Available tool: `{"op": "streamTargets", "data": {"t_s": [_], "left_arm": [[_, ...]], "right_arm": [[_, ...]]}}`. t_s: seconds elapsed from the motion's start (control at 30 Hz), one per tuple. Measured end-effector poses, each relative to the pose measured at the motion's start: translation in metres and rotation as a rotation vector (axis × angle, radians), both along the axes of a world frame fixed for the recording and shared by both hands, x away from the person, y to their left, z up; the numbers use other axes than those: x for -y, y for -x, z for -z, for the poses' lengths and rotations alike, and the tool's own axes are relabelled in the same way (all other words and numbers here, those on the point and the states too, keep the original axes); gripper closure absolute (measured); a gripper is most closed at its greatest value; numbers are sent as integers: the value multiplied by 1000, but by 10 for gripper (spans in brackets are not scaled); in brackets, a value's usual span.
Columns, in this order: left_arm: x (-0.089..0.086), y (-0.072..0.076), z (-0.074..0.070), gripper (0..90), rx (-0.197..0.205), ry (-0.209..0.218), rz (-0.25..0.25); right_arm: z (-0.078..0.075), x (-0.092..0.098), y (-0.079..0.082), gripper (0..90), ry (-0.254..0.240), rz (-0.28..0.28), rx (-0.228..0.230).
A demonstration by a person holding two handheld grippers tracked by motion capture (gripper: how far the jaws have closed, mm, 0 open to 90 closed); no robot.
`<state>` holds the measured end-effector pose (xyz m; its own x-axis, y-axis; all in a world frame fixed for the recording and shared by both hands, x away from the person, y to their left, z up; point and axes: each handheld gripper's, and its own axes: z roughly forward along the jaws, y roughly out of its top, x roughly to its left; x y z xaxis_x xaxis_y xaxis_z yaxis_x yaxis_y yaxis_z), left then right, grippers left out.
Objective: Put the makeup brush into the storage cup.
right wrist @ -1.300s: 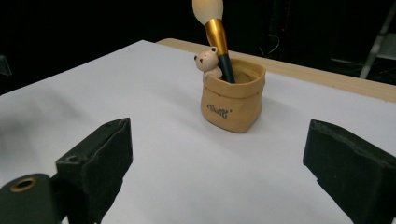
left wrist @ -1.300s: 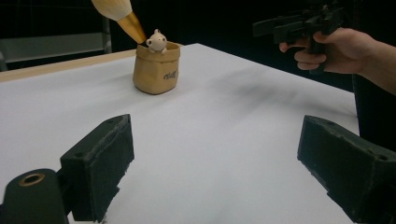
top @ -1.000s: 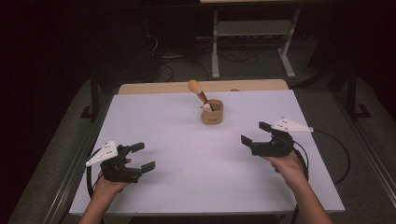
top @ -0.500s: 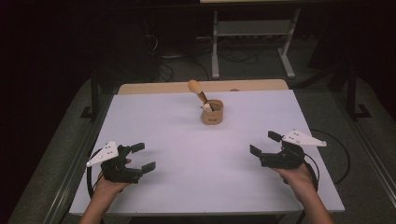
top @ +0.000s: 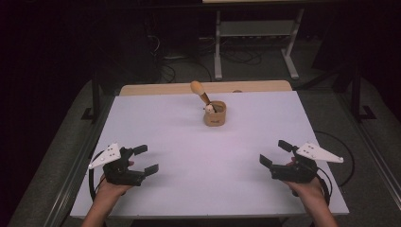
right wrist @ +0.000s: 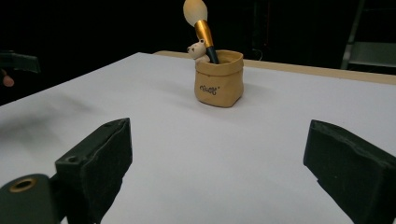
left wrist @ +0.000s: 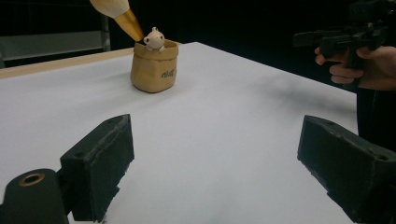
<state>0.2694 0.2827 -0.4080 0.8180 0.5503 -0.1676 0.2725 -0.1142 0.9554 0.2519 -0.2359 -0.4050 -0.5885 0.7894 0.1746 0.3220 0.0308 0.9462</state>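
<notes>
Well, both my left gripper (top: 144, 160) and right gripper (top: 273, 153) gape empty, the tan pouch-shaped brush holder (top: 215, 113) at twelve o'clock (roughly equidistant), its fluffy-headed brush (top: 200, 91) leaning toward eleven.

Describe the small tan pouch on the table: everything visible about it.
The pouch is a small tan holder shaped like a squat sack, with a rolled rim and dark script on its side, too small to read. Its material looks like soft leather or moulded resin; I cannot tell which. It stands upright on the white table, toward the far edge, apart from both grippers. A brush with a gold ferrule leans out of it, and a tiny bear figure sits at its rim.
</notes>
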Motion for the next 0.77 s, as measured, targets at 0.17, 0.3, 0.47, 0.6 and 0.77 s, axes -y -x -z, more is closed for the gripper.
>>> {"op": "streamTargets", "data": {"t_s": [0.17, 0.3, 0.47, 0.6, 0.77], "left_arm": [[-1, 0, 0, 101, 1, -2, -2], [-1, 0, 0, 101, 1, -9, -2], [-2, -1, 1, 101, 1, -15, -5], [-3, -1, 1, 101, 0, -15, -10], [-2, -1, 1, 101, 3, -22, -5]], "right_arm": [[3, 3, 9, 73, -5, 6, 0], [4, 4, 11, 73, 0, 1, 7], [5, 3, 14, 73, 24, -13, 15], [5, 2, 14, 71, 30, -21, 20], [4, 2, 15, 60, 38, -22, 25]]}}
